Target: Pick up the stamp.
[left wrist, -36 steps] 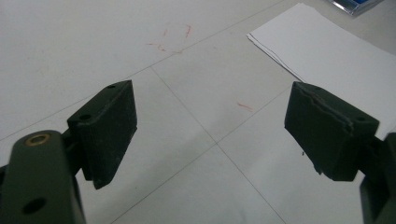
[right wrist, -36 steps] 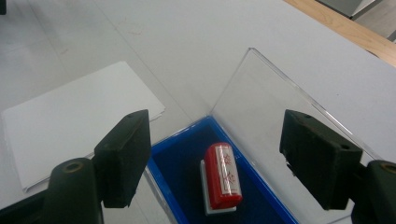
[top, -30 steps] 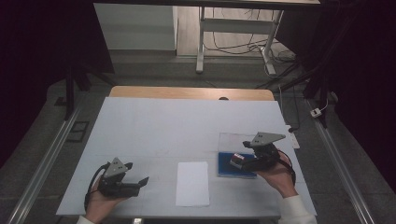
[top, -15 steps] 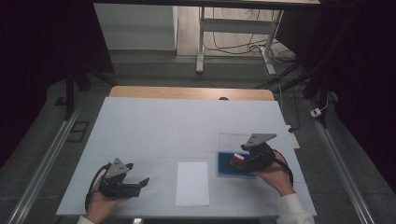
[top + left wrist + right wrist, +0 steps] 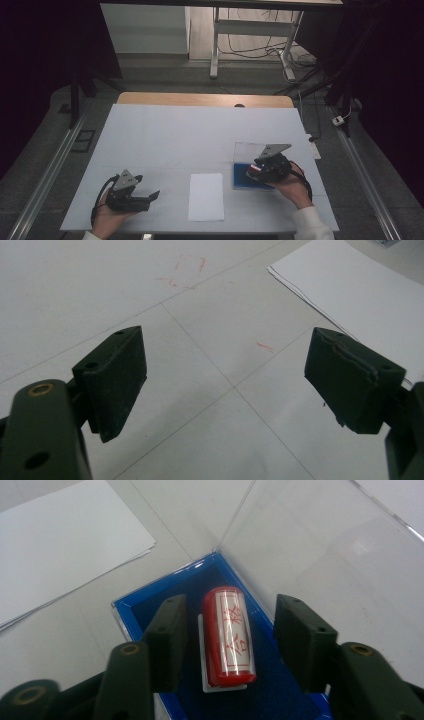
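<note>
Right gripper (image 5: 227,630): jaws part-open, either side of the red cylinder (image 5: 229,635), not clamping | cylinder: lies in blue box (image 5: 150,605), lid (image 5: 320,555) raised | left gripper (image 5: 225,385): wide, empty, near paper sheet (image 5: 360,295)

One red stamp cylinder (image 5: 229,635), one blue-lined box (image 5: 150,607), one white paper sheet (image 5: 206,196), two tools
</note>
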### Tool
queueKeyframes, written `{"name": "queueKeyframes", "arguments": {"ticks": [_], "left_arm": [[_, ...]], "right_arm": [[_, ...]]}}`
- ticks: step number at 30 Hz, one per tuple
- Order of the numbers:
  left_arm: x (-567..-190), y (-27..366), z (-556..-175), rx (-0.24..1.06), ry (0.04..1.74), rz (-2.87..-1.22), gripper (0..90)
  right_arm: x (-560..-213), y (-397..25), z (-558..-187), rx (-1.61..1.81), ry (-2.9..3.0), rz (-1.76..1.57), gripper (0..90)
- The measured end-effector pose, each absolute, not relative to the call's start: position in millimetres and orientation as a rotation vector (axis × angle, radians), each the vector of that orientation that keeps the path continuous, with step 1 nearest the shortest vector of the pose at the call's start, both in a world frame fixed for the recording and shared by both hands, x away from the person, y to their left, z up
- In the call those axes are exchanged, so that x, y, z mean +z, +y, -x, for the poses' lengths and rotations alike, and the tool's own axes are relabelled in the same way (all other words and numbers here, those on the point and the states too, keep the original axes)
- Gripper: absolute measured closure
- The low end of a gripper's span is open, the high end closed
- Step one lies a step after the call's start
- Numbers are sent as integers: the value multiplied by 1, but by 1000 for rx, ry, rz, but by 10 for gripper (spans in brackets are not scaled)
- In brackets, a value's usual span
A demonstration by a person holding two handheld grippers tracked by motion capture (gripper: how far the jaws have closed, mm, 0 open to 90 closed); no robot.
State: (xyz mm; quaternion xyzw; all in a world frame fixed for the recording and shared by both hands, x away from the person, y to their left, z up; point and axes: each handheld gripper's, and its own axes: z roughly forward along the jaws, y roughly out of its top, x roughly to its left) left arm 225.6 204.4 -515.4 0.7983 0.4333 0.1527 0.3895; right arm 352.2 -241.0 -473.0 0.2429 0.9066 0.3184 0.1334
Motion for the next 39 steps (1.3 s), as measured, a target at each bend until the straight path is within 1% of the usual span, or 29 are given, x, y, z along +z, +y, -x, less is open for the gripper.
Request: {"name": "queueKeyframes", "arguments": {"ticks": [3,4,6,7,9,10,11,21,39], "left_arm": [[-516,204,-226,389,1102,-2030,176],[-516,204,-226,389,1102,-2030,176],[-516,205,-226,389,1102,-2031,176],[-516,205,-226,390,1102,-2032,176],[-516,205,-226,391,1103,-2033,176],[-516,205,-226,389,1103,-2033,176],[-516,205,-226,390,1103,-2033,176],[-516,206,-226,393,1106,-2034,176],[-516,206,-226,397,1107,-2037,177]], "right_arm": [[-473,-241,-352,915,2624,-703,515],[-473,-242,-352,917,2625,-691,559],[-473,-242,-352,918,2624,-693,573],[-473,-242,-352,910,2627,-693,610],[-473,-242,-352,913,2631,-693,625],[-473,-242,-352,918,2639,-688,662],[-473,-242,-352,917,2645,-676,677],[-473,-242,-352,920,2653,-664,696],[-469,-241,-349,931,2632,-675,700]]}}
